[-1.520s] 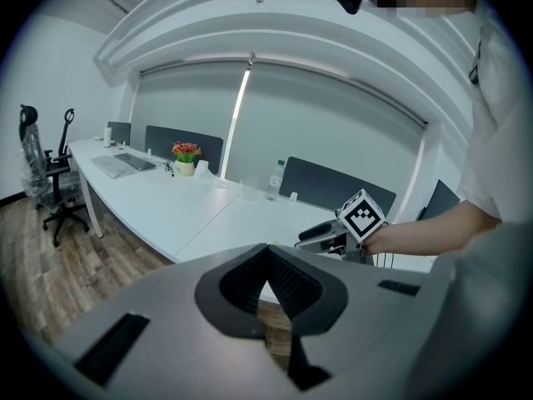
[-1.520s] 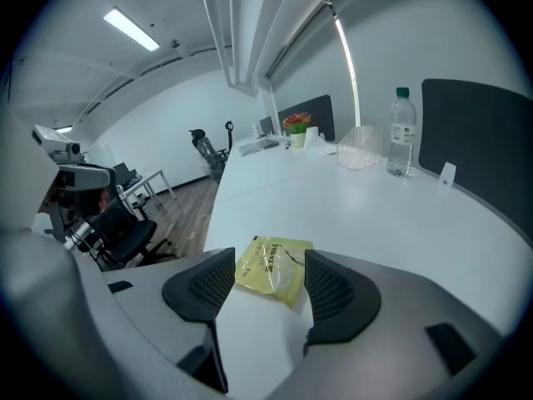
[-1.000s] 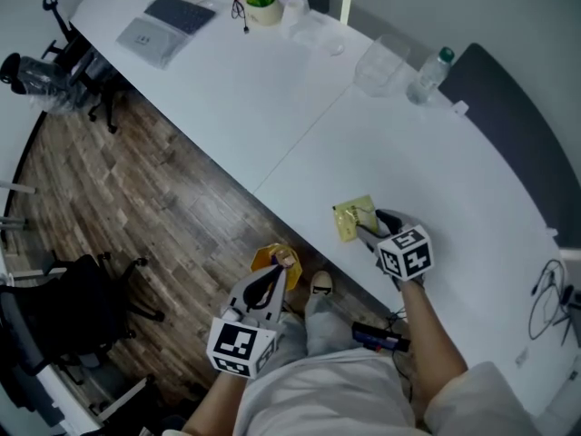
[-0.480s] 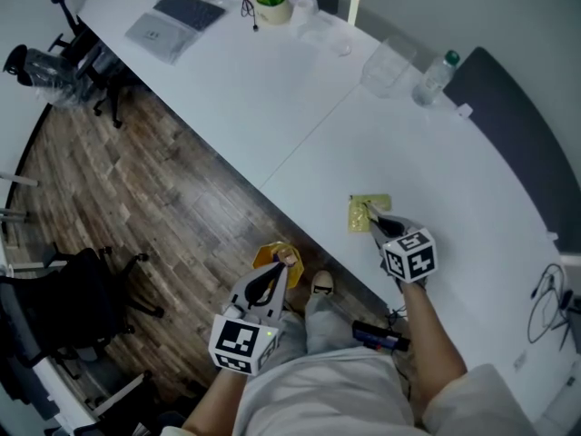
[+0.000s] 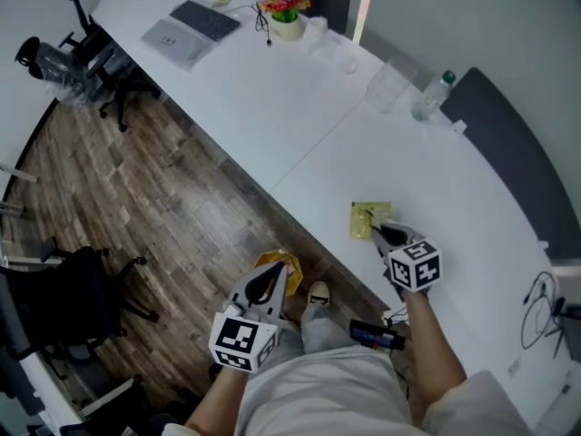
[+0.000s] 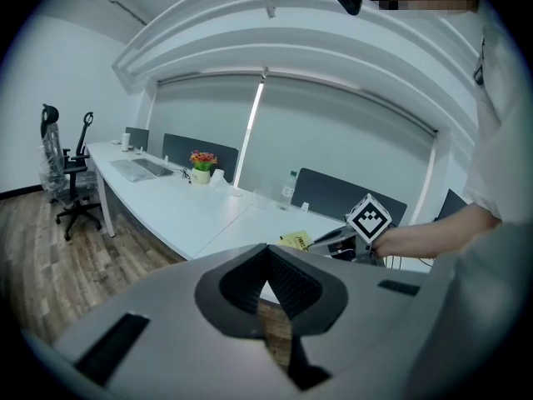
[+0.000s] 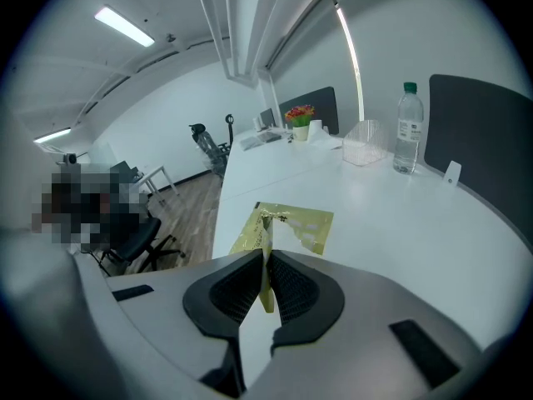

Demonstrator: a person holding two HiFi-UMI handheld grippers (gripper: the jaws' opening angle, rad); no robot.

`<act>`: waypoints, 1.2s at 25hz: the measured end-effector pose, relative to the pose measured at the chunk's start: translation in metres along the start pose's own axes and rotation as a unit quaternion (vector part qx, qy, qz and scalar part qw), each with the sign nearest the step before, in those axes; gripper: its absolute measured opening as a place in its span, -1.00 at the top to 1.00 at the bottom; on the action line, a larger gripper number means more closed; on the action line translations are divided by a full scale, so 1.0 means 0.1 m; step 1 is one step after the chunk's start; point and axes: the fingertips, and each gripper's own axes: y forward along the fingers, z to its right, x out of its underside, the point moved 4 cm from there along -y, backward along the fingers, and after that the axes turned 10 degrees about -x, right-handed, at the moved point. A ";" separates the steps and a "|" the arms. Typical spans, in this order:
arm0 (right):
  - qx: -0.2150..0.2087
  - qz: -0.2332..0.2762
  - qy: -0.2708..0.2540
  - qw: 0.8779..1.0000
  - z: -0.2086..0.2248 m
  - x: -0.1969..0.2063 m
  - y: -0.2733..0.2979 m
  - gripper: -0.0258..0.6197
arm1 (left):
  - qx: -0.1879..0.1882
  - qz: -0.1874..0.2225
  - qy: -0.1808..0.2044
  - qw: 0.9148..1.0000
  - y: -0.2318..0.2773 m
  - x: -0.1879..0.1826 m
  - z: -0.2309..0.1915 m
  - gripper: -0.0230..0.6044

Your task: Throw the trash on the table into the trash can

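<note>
And there it was: the right gripper [image 5: 378,230] had the yellow wrapper [image 5: 368,218] by its near edge; its jaws had just been closing and were now pressed hard on the foil, with the sheet running between the ribbed pads [image 7: 293,283] and fanning out ahead of them. The wrapper sat above the white bench [image 5: 454,180], close to its front edge; whether its far end touched the surface I could not tell. Over on the other side, the left gripper [image 5: 275,276] hung off the bench above the wood floor [image 5: 154,198], beside the person's shoe [image 5: 318,292]; its jaws were pressed together at the tips with nothing between them, only floor showing through the gap behind. A yellow-orange object [image 5: 278,262] showed just past those tips in the head view; what it was I could not make out. Farther along the bench stood a water bottle [image 5: 431,96] and a clear container [image 5: 388,84] near each other; well beyond them were a flower pot [image 5: 287,16] and a laptop [image 5: 186,33]; office chairs [image 5: 54,57] were parked at the far end.
</note>
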 end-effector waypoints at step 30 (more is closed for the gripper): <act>-0.181 -0.003 -0.140 0.973 -2.74 -0.43 0.74 0.76 | -0.146 0.069 -0.066 0.985 -2.03 0.45 -1.41 0.92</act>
